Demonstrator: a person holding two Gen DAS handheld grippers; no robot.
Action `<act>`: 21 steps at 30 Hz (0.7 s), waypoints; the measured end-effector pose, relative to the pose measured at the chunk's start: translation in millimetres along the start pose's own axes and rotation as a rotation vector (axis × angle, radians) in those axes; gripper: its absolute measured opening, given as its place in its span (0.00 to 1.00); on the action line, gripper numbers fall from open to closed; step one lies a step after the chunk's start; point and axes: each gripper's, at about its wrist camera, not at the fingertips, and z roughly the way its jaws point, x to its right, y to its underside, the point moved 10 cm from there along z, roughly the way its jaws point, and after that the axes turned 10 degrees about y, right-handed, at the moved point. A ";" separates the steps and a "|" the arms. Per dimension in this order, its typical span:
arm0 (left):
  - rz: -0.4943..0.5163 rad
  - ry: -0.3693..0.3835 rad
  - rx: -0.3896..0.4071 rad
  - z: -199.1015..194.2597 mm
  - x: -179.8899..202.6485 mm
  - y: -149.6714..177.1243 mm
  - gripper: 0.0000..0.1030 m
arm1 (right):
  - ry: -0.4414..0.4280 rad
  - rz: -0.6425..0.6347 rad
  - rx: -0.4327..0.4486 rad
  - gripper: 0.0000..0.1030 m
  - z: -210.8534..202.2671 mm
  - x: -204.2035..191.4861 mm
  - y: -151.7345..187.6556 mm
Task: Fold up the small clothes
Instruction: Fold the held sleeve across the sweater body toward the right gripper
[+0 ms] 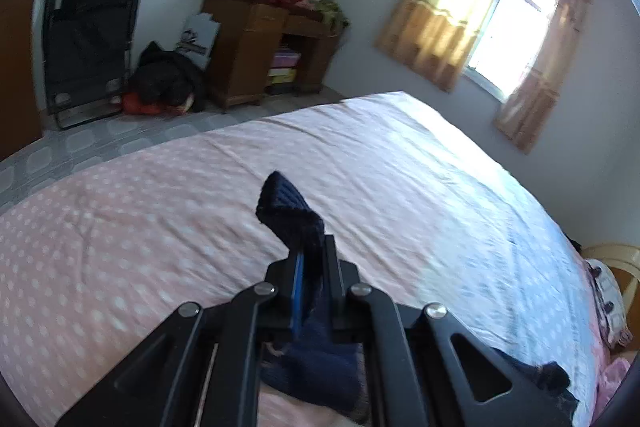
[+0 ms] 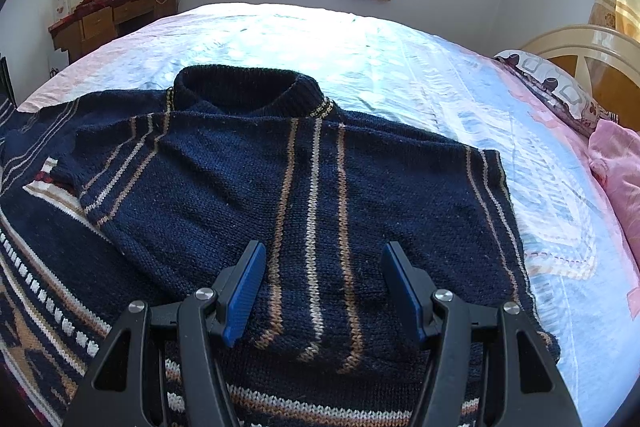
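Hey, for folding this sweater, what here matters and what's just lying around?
Belongs to the job:
navy knitted striped sweater
left gripper, clamping navy knit
right gripper, open

Just lying about:
brown wooden desk
black folding chair
pink quilt

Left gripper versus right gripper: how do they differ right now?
The left gripper is shut on a fold of navy knit, lifted above the bed; the right gripper is open, holding nothing, over the striped sweater. Both have blue-padded fingers.
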 end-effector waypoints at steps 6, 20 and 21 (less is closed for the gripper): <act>0.027 0.124 -0.018 -9.2 72.4 17.6 0.08 | -0.017 0.012 -0.001 0.60 1.2 3.4 0.1; 0.030 0.387 -0.155 -7.9 226.9 100.1 0.07 | -0.054 0.033 -0.006 0.60 4.7 8.9 2.2; 0.036 0.400 -0.164 -7.4 235.8 106.1 0.07 | -0.057 0.035 -0.007 0.60 4.9 8.9 2.4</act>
